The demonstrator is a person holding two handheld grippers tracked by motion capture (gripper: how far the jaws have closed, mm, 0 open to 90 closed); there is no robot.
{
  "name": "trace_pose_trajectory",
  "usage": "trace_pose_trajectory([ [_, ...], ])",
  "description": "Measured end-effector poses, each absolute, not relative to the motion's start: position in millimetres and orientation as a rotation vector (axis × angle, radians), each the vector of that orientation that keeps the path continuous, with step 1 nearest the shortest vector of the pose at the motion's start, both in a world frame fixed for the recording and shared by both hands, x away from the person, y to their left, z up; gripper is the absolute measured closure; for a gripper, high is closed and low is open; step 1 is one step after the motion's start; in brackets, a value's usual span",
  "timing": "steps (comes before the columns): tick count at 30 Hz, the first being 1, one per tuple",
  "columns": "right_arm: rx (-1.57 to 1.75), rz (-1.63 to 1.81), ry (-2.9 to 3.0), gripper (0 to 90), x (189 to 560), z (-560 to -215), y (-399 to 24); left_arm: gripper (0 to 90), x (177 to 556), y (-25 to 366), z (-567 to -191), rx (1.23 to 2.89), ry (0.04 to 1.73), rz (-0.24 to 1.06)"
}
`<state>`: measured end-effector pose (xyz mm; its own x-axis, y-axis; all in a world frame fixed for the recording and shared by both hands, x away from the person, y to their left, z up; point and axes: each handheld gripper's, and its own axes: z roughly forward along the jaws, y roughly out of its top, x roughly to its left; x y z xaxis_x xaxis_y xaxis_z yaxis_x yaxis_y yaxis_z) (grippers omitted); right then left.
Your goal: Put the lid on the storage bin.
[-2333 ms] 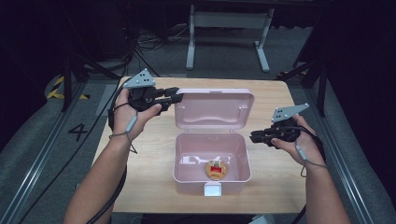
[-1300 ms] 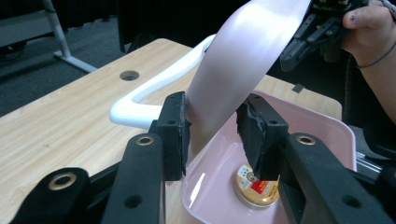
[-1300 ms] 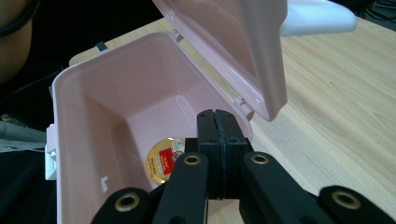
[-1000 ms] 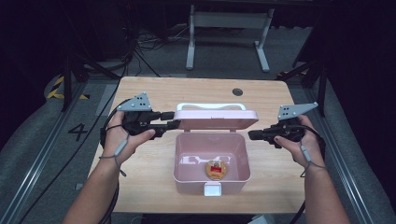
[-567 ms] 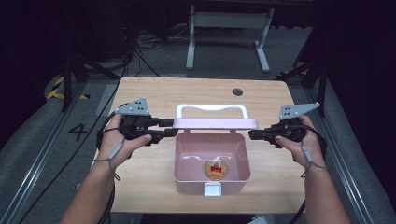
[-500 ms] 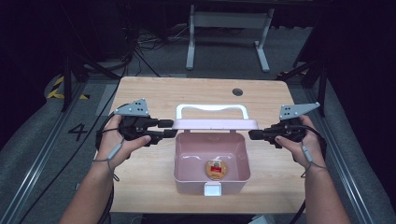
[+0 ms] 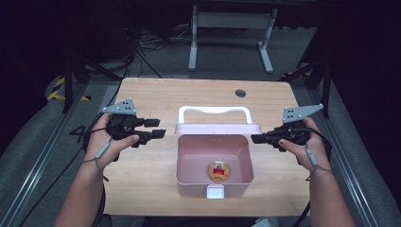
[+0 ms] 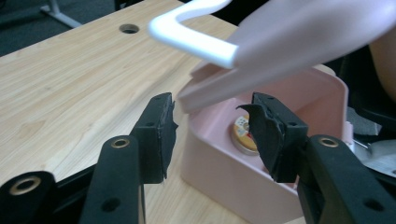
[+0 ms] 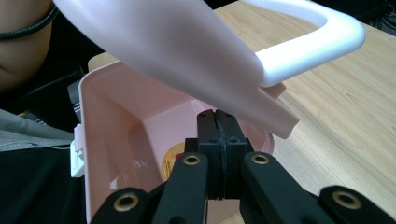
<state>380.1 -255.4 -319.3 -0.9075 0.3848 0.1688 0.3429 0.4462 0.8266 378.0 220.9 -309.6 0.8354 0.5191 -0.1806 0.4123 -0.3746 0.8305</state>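
A pink box point(image 7: 189, 161) stands at the table's middle with a round red-labelled disc point(image 7: 220, 170) on its floor. Its pink lid point(image 7: 217, 128) with a white handle point(image 7: 215, 110) is half raised and leans over the box. My left gripper point(image 7: 161, 127) hovers just left of the lid; its jaws have just been opening and nothing is between them. In the left gripper view that gripper point(image 8: 212, 105) faces the lid's corner and the disc point(image 8: 243, 135). My right gripper point(image 7: 253, 138) is shut and empty at the box's right side, pointing into the box point(image 9: 218, 114).
The wooden table point(image 7: 142, 94) has a cable hole point(image 7: 240, 93) at the back right. A white latch tab point(image 7: 215, 191) sticks out from the box's front wall. A metal stand and cables lie on the floor beyond the table.
The lid has swung up from lying back to leaning over the box. My left gripper has drawn back leftward from the lid and spread its jaws. The right gripper has kept still.
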Motion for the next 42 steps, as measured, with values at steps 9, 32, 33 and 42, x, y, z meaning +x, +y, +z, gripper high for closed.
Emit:
trace_pose_trajectory([
  [9, 0.637, 1.449, 2.682, 89.2, 375, -321, -256, 46.0, 395, 240, -322, 2.029, 0.844, 0.268],
  [32, 0.475, 1.195, 2.882, 89.7, 363, -329, -245, 45.0, 418, 250, -348, 2.062, 0.967, 0.271],
  [33, 0.465, 1.175, 2.894, 89.9, 362, -330, -244, 45.1, 419, 251, -349, 2.059, 0.964, 0.270],
  [42, 0.448, 1.112, 2.949, 90.0, 363, -336, -240, 45.1, 420, 253, -351, 2.065, 0.975, 0.254],
])
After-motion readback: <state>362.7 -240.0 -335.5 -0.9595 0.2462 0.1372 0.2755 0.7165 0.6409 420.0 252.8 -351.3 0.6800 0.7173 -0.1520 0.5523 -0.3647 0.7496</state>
